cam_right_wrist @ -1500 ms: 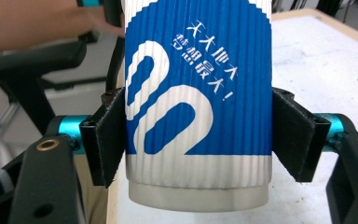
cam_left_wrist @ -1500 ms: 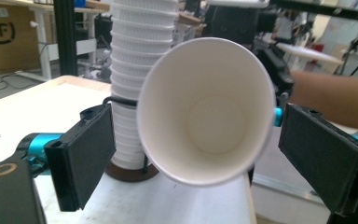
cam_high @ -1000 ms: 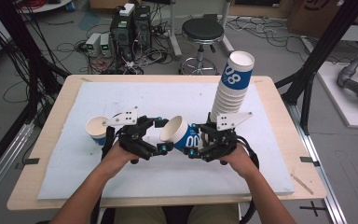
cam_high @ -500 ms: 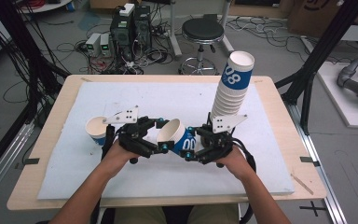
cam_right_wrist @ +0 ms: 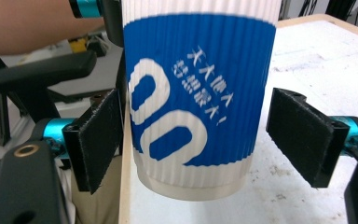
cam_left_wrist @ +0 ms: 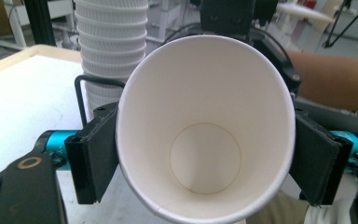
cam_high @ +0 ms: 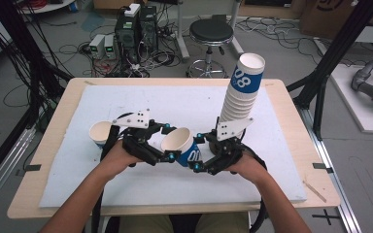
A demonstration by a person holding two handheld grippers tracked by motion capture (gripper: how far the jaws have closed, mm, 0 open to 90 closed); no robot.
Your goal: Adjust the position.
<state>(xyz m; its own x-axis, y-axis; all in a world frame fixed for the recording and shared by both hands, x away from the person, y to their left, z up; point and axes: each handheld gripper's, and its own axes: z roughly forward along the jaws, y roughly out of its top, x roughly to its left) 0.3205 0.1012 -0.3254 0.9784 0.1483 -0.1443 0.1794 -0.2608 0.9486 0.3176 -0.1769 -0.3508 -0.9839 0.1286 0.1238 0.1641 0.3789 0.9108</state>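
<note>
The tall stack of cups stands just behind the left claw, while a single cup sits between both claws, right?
No: the stack of cups stands just behind the right claw, as the high view shows. A single cup does sit between both claws.

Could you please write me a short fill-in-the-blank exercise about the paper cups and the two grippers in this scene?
1. The held cup has a ___ band with white print.
2. The left gripper is shut on this cup, whose inside is ___.
3. The right gripper stands ___, with a gap beside the cup.
4. In the high view, the tall cup stack stands to the held cup's ___.
Missing words: blue; empty; open; right.
</note>
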